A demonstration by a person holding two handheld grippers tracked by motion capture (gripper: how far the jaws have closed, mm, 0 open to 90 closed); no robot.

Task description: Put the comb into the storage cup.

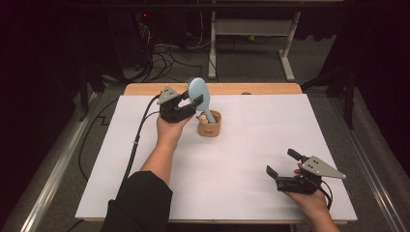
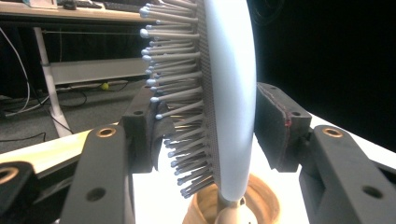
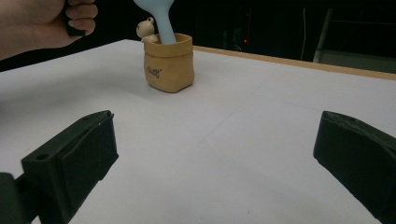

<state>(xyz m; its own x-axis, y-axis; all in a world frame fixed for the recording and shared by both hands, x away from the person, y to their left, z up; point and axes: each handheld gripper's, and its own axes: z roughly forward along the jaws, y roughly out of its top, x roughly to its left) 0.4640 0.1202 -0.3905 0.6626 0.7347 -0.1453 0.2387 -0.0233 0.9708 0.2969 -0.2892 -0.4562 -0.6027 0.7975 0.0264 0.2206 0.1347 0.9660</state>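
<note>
Right claw (image 1: 279, 163): nearest, low at the tabletop's near right; jaws spread wide with nothing between them, bare white surface ahead in the right gripper view.
Near tabletop (image 1: 232, 193): white sheet, plenty of open room between the two hands.
Left hand (image 1: 170, 129): farther in, left of centre, sleeve and forearm reaching in from the near edge.
Left claw (image 1: 192, 100): level, pointing right, straddling the head of the hairbrush; jaws parted. In the left gripper view, a clear gap between the right pad (image 2: 279, 122) and the smooth back; left pad (image 2: 145, 135) just at the bristle tips, contact there too close to call. Judged released or nearly so, not clamped.
Hairbrush (image 1: 198, 94): pale blue, standing handle-down in the cup, long axis near upright with the head tipped slightly left toward the claw; bristles (image 2: 175, 102) facing the left jaw, back facing the right jaw.
Cup (image 1: 209, 124): small tan sack-shaped holder just right of the left hand, a little figure (image 3: 147, 29) at its rim beside the brush handle.
Key relation: brush head directly between the left jaws, cup below and beyond them; left hand far nearer than the right.
Coming move, as a judgement: a straight pull-back of the left claw toward the wrist clears the head; any sideways drift risks catching the bristles and tipping the cup.
Far edge (image 1: 270, 89): wooden strip close behind the cup, little room there; open sheet to the right.
</note>
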